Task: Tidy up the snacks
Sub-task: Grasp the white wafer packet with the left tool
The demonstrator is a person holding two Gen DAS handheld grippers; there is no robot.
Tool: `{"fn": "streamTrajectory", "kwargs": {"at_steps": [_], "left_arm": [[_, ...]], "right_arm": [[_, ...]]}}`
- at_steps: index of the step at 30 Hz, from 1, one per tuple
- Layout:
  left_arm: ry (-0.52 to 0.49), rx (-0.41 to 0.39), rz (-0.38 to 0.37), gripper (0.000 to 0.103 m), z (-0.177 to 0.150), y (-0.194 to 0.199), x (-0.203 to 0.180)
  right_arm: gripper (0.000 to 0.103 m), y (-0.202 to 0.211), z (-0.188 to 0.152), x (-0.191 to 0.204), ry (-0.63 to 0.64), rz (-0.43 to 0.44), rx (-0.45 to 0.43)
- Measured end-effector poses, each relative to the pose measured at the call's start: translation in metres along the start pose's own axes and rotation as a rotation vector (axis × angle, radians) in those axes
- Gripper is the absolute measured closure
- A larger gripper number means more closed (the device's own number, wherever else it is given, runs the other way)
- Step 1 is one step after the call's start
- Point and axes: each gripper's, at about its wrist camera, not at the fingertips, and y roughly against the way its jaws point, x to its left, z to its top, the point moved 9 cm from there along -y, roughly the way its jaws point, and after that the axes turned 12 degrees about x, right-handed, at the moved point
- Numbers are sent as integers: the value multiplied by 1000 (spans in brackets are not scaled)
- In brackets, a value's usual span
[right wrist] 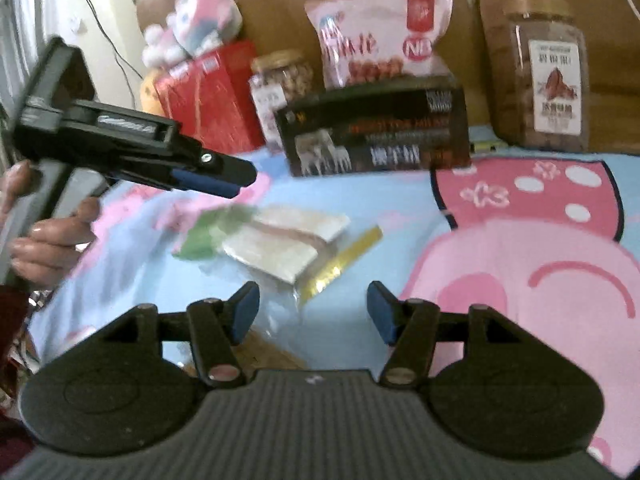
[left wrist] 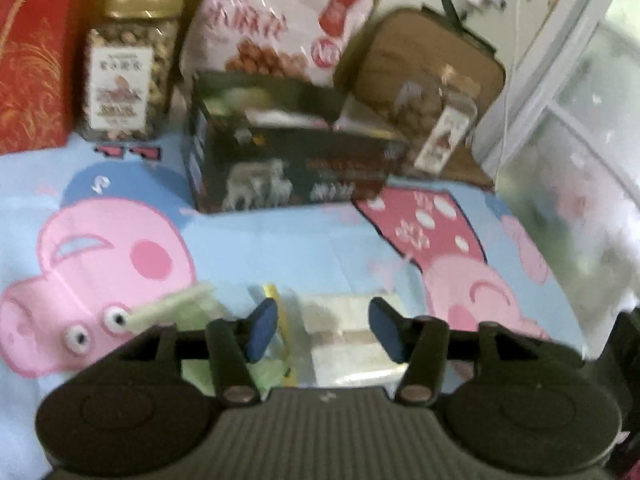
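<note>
Left wrist view: your left gripper (left wrist: 322, 330) hangs with jaws apart and nothing between them, above a clear packet (left wrist: 348, 336) lying on the blue cartoon-pig sheet (left wrist: 280, 240). Behind stand a dark box (left wrist: 288, 160), a nut jar (left wrist: 130, 68), a red box (left wrist: 34, 64) and a pink bag (left wrist: 280, 20). A window (left wrist: 580, 120) is at the right.

Right wrist view: your right gripper (right wrist: 312, 308) is also spread and holds nothing, near the packet (right wrist: 276, 244) with its gold strip (right wrist: 344, 264). Your left hand (right wrist: 48, 240) grips the other tool. A second jar (right wrist: 548, 76) stands far right, and a plush toy (right wrist: 196, 20) sits atop the red box (right wrist: 208, 96).
</note>
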Motion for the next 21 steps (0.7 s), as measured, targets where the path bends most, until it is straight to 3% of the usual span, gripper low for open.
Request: {"fn": "streamTrajectory", "kwargs": {"at_steps": [2,3,5,9,11,15,18,21], "left_arm": [[1,58,16,48,-7,-16,-3],[10,61,7,38,-10,-21,-3],[20,53,-9,33,-13,-25,-10],[-6,52,-16,34,-15,-29,-27],[-38,41,3,37,-14,-26,-37],[-72,-14,5,39,-8,-5,-53],[-111,-103,-14,39,3,23,-64],[-123,-130,-17,39,18,34,-63]], "right_arm": [[41,-4,4,4,23,-7,8],[41,-9,6,7,45,-27,21],[41,-15,9,11,99,-77,29],[39,-26,7,21,176,-121,18],[45,-25,6,21,190,-141,12],[50,-13,9,19,167,-142,-7],[50,8,20,27,194,-166,-97],[50,19,35,30,212,-169,-165]]}}
